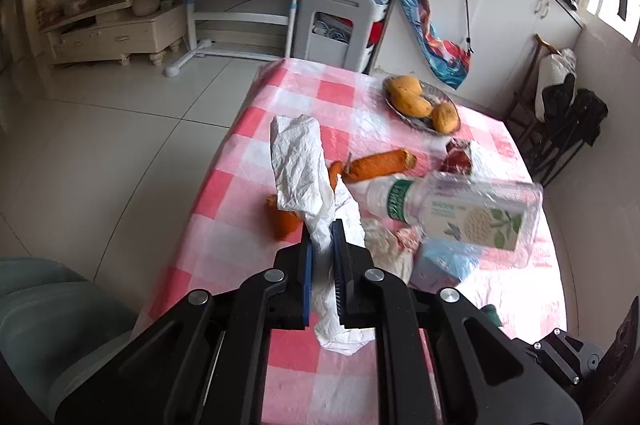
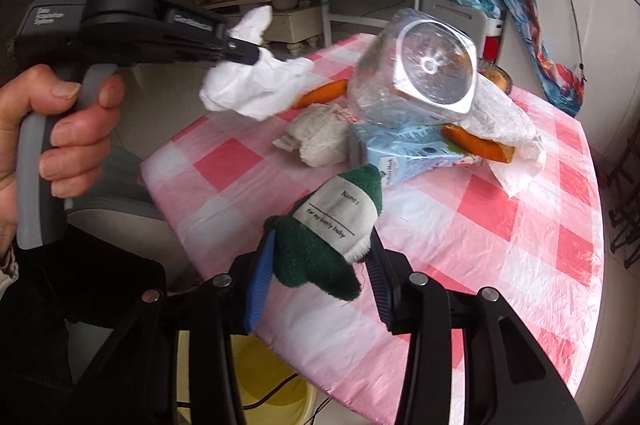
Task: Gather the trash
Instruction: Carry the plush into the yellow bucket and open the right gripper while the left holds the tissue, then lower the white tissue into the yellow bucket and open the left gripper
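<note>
Above table (image 1: 240,161) | left fingers (image 1: 322,237) clench tissue (image 1: 298,165) (long axis up-away) | right fingers (image 2: 320,265) grasp green cloth (image 2: 316,257)

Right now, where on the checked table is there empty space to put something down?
The near right part of the tablecloth is bare, between the blue carton and the table's edge. The left strip beside the crumpled tissue is free too. The middle is crowded: plastic bottle, carrots, and the fruit plate beyond.
</note>
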